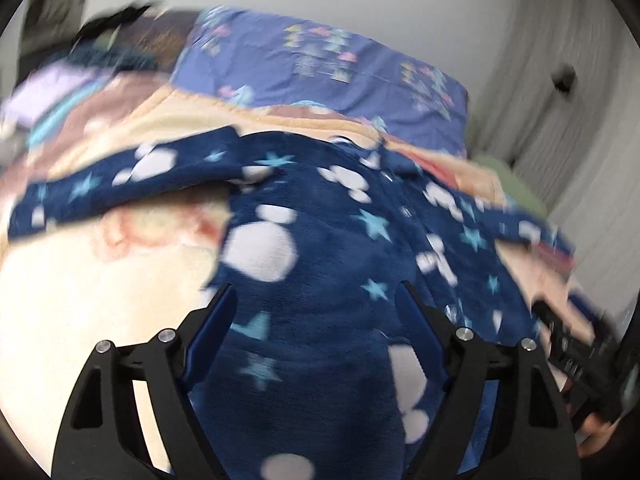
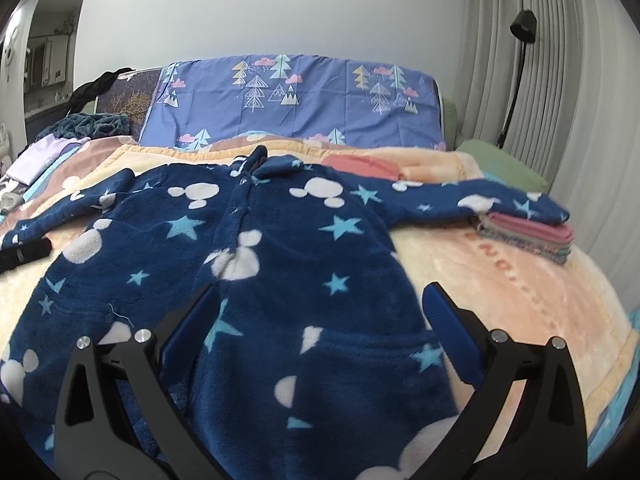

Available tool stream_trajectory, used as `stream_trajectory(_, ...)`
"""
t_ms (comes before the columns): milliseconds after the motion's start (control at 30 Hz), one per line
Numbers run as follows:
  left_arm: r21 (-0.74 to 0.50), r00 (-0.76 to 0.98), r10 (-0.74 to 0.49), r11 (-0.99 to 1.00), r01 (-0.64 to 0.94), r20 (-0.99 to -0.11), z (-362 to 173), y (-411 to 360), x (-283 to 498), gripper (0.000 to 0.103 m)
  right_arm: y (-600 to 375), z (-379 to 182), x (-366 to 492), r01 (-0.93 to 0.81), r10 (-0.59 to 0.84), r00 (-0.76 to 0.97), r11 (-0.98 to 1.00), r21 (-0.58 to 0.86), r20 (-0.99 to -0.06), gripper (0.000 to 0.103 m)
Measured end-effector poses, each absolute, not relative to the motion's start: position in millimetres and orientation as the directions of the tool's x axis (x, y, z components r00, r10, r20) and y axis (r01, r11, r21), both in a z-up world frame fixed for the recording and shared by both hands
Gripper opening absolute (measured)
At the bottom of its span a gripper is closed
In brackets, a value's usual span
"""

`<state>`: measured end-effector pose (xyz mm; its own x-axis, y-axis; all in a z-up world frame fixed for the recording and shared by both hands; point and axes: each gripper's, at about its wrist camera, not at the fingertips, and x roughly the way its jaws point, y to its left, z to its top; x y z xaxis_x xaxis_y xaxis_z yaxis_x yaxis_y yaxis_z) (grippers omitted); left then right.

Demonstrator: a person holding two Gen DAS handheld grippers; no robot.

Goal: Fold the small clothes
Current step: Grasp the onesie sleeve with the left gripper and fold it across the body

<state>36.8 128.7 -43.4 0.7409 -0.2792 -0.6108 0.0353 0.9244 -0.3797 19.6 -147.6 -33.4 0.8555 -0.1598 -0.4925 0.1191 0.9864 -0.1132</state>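
A navy fleece child's jacket [image 2: 288,264] with white mouse heads and light blue stars lies spread flat on the bed, front up, sleeves stretched to both sides. My right gripper [image 2: 320,300] is open above its lower right part, fingers straddling the hem area. My left gripper [image 1: 316,292] is open over the jacket's [image 1: 320,248] lower left part; this view is blurred. The right gripper's body [image 1: 572,348] shows at the right edge of the left wrist view, and the left gripper [image 2: 24,256] as a dark shape at the left edge of the right wrist view.
The bed carries a peach cartoon blanket [image 2: 520,280]. A stack of folded clothes [image 2: 528,236] sits under the jacket's right sleeve end. A blue tree-print pillow [image 2: 296,100] leans at the headboard. More clothes [image 2: 52,148] lie far left. A black lamp [image 2: 520,40] and curtains stand right.
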Motion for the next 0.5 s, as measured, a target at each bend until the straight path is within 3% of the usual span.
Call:
stream_trajectory(167,-0.656,0.756,-0.281,0.713,-0.248,-0.592,-69,237,50,0.082,-157,-33,22,0.105,-0.156,0.857,0.986,-0.129,-0.491,0.086)
stream_trajectory(300,-0.712,0.774,-0.19,0.565,-0.417,-0.604,-91,313,58,0.082,-162,-37,25,0.101,-0.143,0.846,0.989,-0.11,-0.513,0.084)
stream_trajectory(500,-0.76,0.758,-0.16,0.319,-0.566,-0.632,-137,384,80,0.082,-166,-37,29,0.124,-0.154,0.84,0.988,-0.093,-0.521,0.084)
